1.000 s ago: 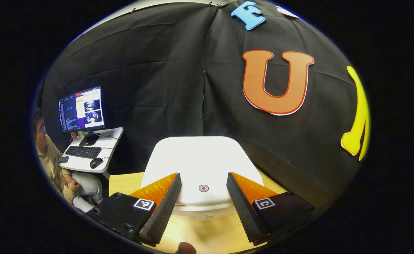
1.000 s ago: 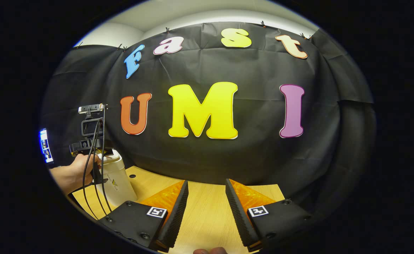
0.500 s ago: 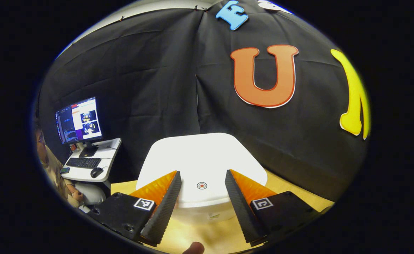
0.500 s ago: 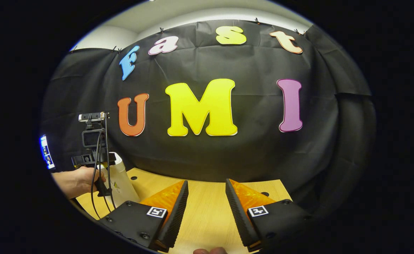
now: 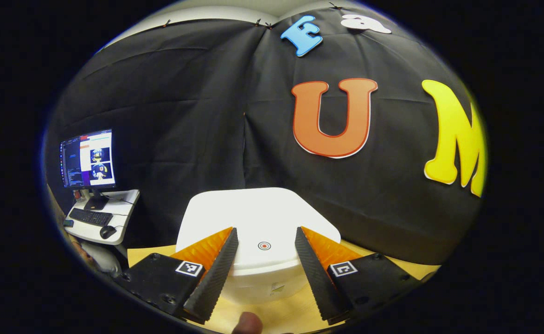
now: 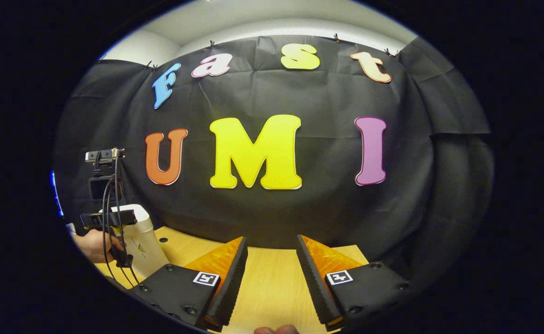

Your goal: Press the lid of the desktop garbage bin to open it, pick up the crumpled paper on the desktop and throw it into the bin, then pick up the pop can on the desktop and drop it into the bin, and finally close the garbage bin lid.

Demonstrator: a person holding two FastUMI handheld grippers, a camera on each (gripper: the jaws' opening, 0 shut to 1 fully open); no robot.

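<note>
- The wooden desktop [image 6: 272, 283] carries the white garbage bin [image 5: 258, 273] at its left end, hard by the booth's black wall. In the right gripper view the bin [image 6: 144, 241] stands upright, taller than it is wide, so its long axis runs straight up from the wood; it shows no tilt.
- The bin lid [image 5: 253, 218] lies flat and closed on top, a rounded slab facing upward, its broad side turned toward the left gripper's camera. Whether anything is already inside cannot be told.
- The left gripper [image 5: 263, 253] hangs just over the lid's near edge, fingers spread to either side and gripping nothing. I judge this placement suits a downward press on the lid, whether to open or to close it.
- A small red-ringed target mark [image 5: 264, 246] sits on the lid between the fingers, likely the intended pressing spot.
- The right gripper [image 6: 272, 260] is parked low over bare wood, well apart from the bin, fingers parted and empty, presumably kept clear of the other hand.
- A hand [image 6: 96, 243] holds the left gripper beside the bin, cables trailing down.
</note>
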